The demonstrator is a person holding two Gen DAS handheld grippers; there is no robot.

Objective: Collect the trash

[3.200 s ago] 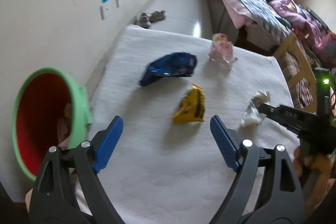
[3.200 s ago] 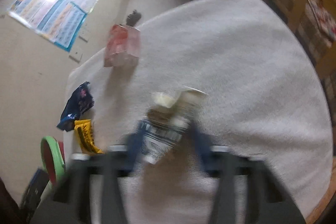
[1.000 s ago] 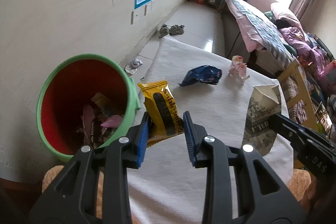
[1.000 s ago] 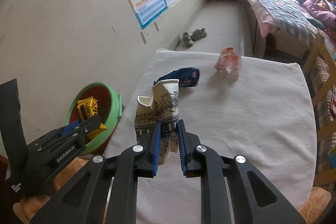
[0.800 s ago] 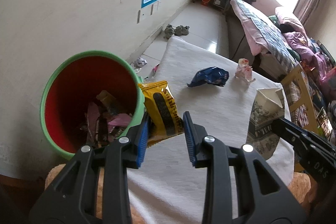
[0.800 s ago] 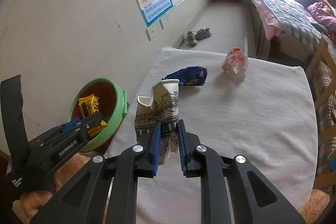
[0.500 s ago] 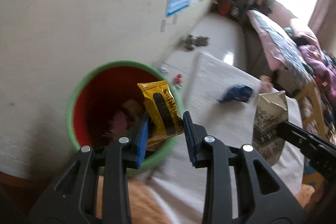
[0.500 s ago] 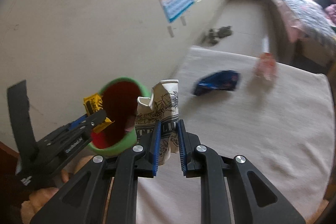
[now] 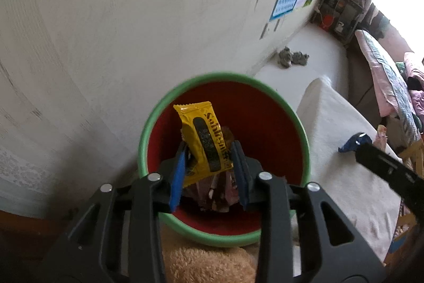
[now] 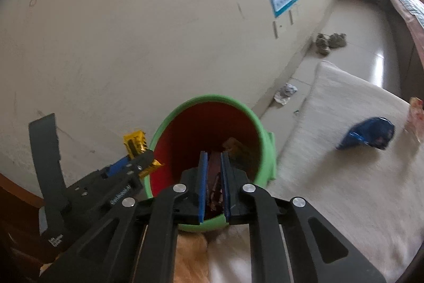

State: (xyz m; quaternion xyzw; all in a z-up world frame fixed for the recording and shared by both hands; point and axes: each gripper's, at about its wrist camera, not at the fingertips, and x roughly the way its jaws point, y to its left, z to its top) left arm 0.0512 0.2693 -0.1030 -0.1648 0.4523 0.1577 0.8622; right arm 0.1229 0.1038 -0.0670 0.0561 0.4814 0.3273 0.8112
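The left tool (image 9: 209, 171) hangs over the green bin (image 9: 185, 231), and its jaws are opening; the yellow wrapper (image 9: 205, 142) stands upright between the blue pads (image 9: 177, 177), the right pad already off it. The right tool (image 10: 212, 183) has its jaws pressed nearly together with nothing between them, above the same bin's near rim. Right of both tools, a blue wrapper (image 10: 368, 137) lies on the white worktop (image 10: 331, 190).
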